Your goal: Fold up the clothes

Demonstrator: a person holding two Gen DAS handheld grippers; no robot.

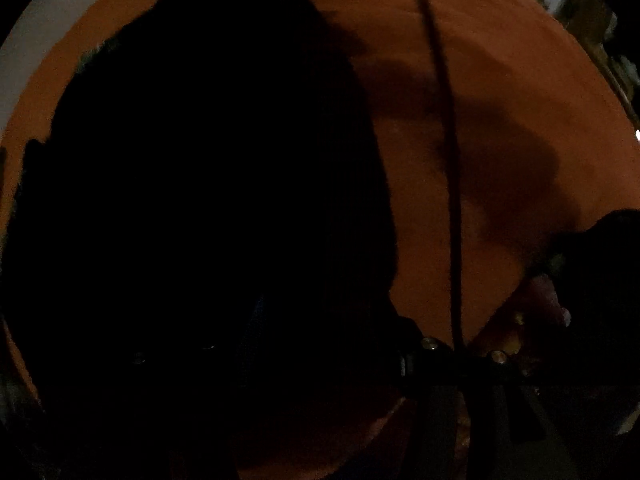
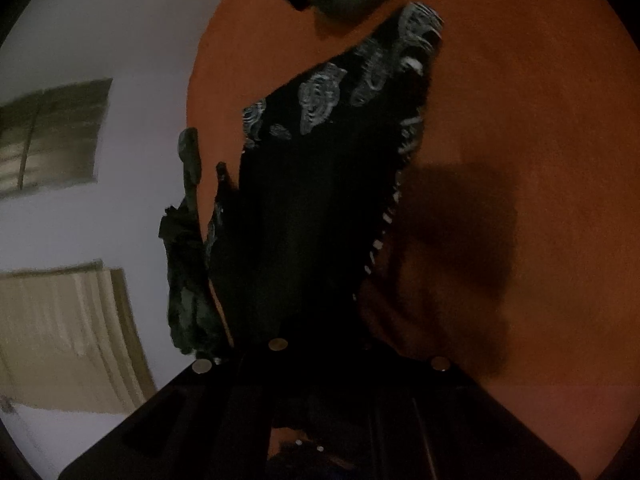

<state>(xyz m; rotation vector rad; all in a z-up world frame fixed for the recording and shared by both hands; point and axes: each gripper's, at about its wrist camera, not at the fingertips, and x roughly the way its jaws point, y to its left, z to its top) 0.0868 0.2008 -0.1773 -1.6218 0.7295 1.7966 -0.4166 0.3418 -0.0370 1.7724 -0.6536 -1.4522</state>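
Right now a black cloth (image 2: 316, 208) with pale grey swirls lies on a big orange cover (image 2: 520, 120) — the cover is the place marker for everything else. The cloth runs up the middle of the cover, and 1 ragged end hangs off the cover's left edge, in front of a pale wall (image 2: 100, 20).

The right gripper (image 2: 316, 364) is squeezed almost shut, and the near end of the cloth goes right in between its dark fingers, so it looks pinched there.

From the left wrist view the cloth (image 1: 200, 200) is just a big dark shape on the cover's left side. The left gripper (image 1: 460, 356) is too dark — I cannot tell how wide it is or if it has anything. A thin black cord (image 1: 448, 140) crosses the cover.
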